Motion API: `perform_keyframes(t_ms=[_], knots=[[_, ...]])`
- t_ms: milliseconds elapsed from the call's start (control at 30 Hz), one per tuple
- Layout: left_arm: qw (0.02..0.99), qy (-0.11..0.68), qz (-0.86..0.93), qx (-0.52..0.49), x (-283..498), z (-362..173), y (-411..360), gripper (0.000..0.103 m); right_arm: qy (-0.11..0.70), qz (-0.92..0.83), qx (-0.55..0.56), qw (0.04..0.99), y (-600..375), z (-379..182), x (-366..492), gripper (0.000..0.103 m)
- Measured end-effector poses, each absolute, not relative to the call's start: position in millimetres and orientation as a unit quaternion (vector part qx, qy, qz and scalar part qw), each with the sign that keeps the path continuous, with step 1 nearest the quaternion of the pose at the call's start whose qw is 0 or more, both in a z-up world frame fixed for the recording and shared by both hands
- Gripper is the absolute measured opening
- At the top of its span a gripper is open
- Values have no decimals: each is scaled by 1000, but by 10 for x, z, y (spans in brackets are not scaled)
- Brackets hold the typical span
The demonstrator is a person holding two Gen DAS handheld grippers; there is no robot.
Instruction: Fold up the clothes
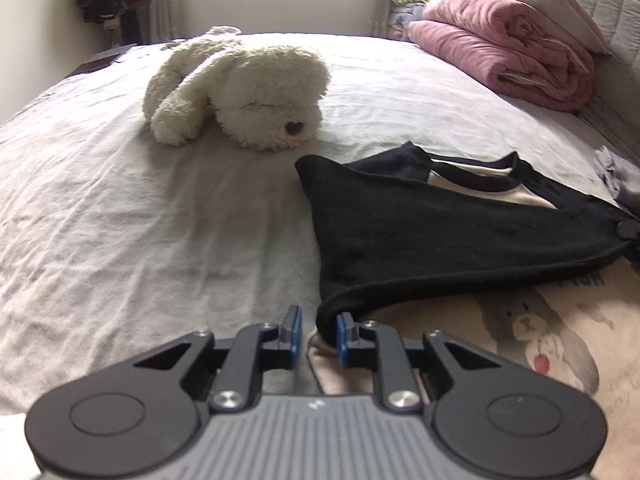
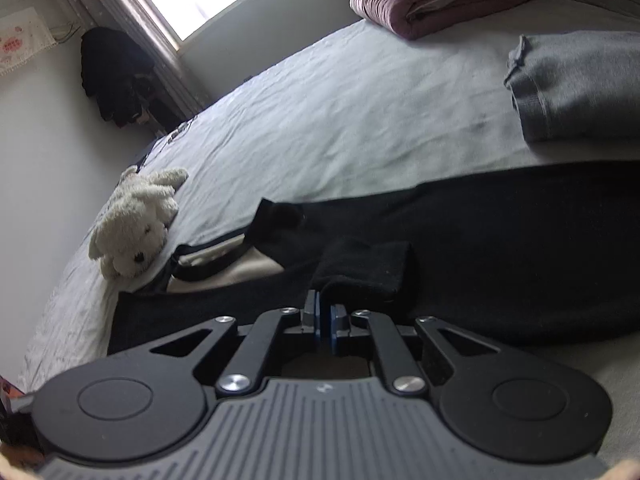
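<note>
A black top (image 1: 420,232) with cream panels lies on the bed, one black flap folded over its cream front, which carries a bear print (image 1: 532,332). My left gripper (image 1: 319,332) stands open at the flap's near corner. The black hem touches the right blue pad (image 1: 343,338), and nothing is pinched. In the right wrist view the same black top (image 2: 500,248) spreads across the bed. My right gripper (image 2: 324,320) is shut on a raised fold of its black cloth (image 2: 360,268). In the left wrist view the flap is drawn to a point at the right edge.
A white plush dog (image 1: 248,92) (image 2: 132,236) lies on the white sheet (image 1: 120,200) beyond the top. A folded pink quilt (image 1: 504,52) and pillows sit at the bed's head. A folded grey garment (image 2: 580,88) rests beside the top. Dark clothes (image 2: 112,76) hang near the window.
</note>
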State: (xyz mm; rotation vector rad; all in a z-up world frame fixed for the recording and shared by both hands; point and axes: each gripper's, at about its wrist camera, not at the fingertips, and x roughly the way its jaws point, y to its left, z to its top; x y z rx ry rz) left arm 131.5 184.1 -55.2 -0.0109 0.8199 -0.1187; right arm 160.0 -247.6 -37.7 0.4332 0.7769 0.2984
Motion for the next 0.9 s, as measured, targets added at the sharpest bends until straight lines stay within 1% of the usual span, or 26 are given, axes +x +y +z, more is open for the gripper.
perform_keyframes(t_ms=[33, 100, 200, 267, 333, 533, 767, 900], knots=[[912, 404, -71, -10, 1307, -530, 1895, 28, 379, 151, 203, 890, -2489, -402, 1563, 9], [904, 416, -89, -31, 1316, -494, 2020, 46, 390, 165, 191, 886, -2515, -453, 1489, 12], [901, 424, -82, -45, 1368, -465, 2103, 46, 400, 179, 174, 882, -2565, -467, 1403, 16], [901, 426, -72, -50, 1405, -446, 2133, 47, 398, 180, 161, 885, -2616, -425, 1365, 25], [902, 423, -67, -48, 1453, -424, 2126, 47, 394, 178, 153, 888, -2677, -385, 1338, 31], [909, 408, -60, -60, 1633, -367, 2150, 51, 372, 170, 153, 900, -2838, -271, 1320, 32], [905, 396, -72, -135, 2011, -483, 2189, 51, 348, 159, 166, 909, -2853, -281, 1538, 32], [900, 394, -77, -171, 2191, -604, 2141, 49, 346, 154, 171, 910, -2816, -355, 1730, 32]])
